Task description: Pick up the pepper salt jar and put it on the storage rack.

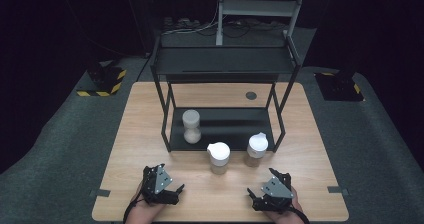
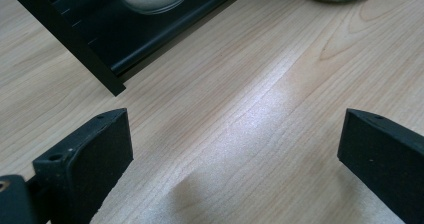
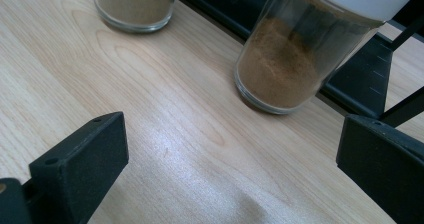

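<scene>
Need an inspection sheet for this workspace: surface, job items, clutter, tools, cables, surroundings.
Surface: light wooden table, bare at the front; a dark round grommet near the far edge.
Job's things: two white-lidded jars of brown powder, middle jar and right jar, upright on the table in front of the black rack; a jar of white grains on the rack's bottom shelf.
Clutter: nothing seen.
Grippers: left tool and right tool, jaws wide apart, holding nothing, near the front edge, apart from the jars.
Cables: a tangle on the floor behind the rack.
Surroundings: grey carpet, hazard-striped base, dark backdrop.
</scene>
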